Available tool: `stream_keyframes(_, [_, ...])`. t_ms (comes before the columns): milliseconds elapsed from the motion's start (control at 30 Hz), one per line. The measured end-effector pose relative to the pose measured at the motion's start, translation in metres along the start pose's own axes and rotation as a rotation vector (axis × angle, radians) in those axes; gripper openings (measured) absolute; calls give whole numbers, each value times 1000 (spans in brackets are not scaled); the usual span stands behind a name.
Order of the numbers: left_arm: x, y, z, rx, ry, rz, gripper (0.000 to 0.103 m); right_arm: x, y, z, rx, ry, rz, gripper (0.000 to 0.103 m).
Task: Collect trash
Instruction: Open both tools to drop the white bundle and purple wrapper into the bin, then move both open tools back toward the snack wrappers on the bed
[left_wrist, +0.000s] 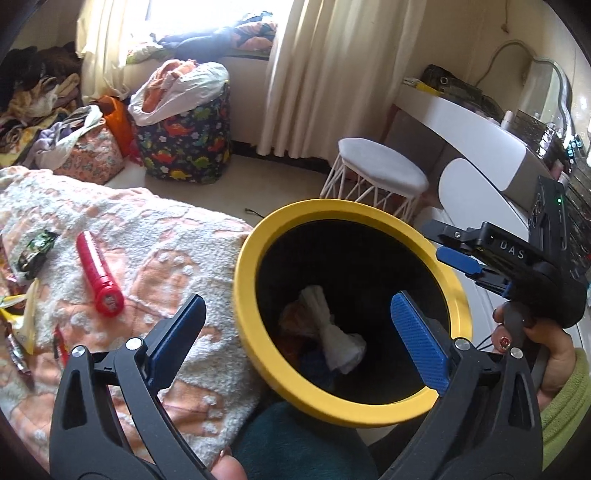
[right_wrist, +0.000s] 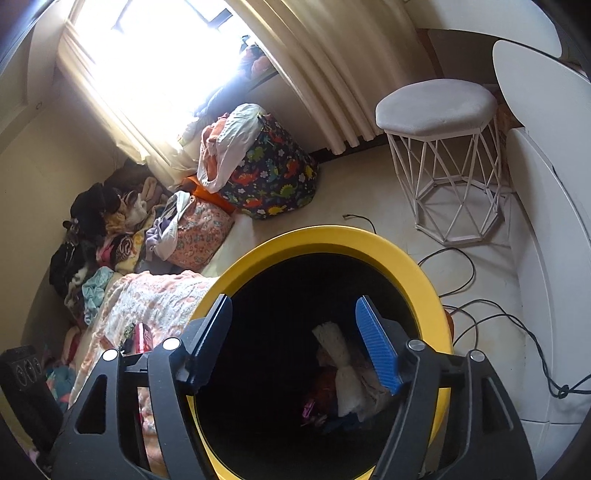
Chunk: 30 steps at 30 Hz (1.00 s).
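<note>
**Fingers, state.** Your left gripper (left_wrist: 301, 334) stands spread wide with nothing between its fingers (left_wrist: 419, 341). Your right gripper (right_wrist: 295, 343) is also released and empty. Both hang over the mouth of the bin.

**Bin** (left_wrist: 258, 236). Yellow rim, black inside, directly ahead of and below both pairs of fingers. Rigid, probably light plastic. It already holds a white crumpled tissue (left_wrist: 340, 341) and some coloured scraps beneath it.

**Red tube** (left_wrist: 99, 275). Lies flat on the bed blanket (left_wrist: 177, 240), to the left of your left fingers and ahead of them, apart from the bin.
- Handling, judged: stiff, smooth-sided, light; round, so it may roll or slip out of a shallow pinch.
- Where to hold: across the middle of the barrel, fingers square to its long axis, pads pushed slightly into the soft blanket so they reach under the curve.

**Dark green wrapper** (left_wrist: 35, 253). Further left of the left fingers, on the blanket near the frame edge.
- Handling, judged: thin foil or film, nearly weightless, crushes freely.
- Where to hold: any raised fold; pinch firmly.

**Yellow-and-white wrappers** (left_wrist: 22, 317). At the far left, level with the left fingers.
- Handling, judged: limp, crinkly, light. Take one raised edge; avoid gathering blanket pile with it.
</note>
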<state>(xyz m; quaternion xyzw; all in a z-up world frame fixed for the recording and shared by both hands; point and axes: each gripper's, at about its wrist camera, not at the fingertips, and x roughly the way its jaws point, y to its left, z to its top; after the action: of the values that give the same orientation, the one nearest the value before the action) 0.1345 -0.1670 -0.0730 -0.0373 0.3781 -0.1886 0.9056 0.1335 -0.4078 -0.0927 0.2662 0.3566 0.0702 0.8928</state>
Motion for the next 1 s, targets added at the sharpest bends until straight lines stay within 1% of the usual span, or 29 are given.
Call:
stream_keyframes(100, [-5,5,-1,-16,-3,3,92,0,3,-1,-9,0,-12,70])
stream_keyframes(233, [-13,13,-1,-34,-19,17,92,1,7,-1,-14,-4,-30,71])
stream_keyframes(333, [-18,20,-1,-48,-31,29,92,1,15,-3,-29,-13,-26,71])
stream_keyframes(467, [-24,27,-1,-71,-41,43,92,1,27,-6,-69,-20,-31,73])
stream_keyframes(733, [-40,47,-1,-117,-79,82,92,4,56,-14,-139,-18,1,75])
stream_keyframes(1000, [-57,64,0,-150,-120,118,92,1,91,-23,-211,-39,52,78])
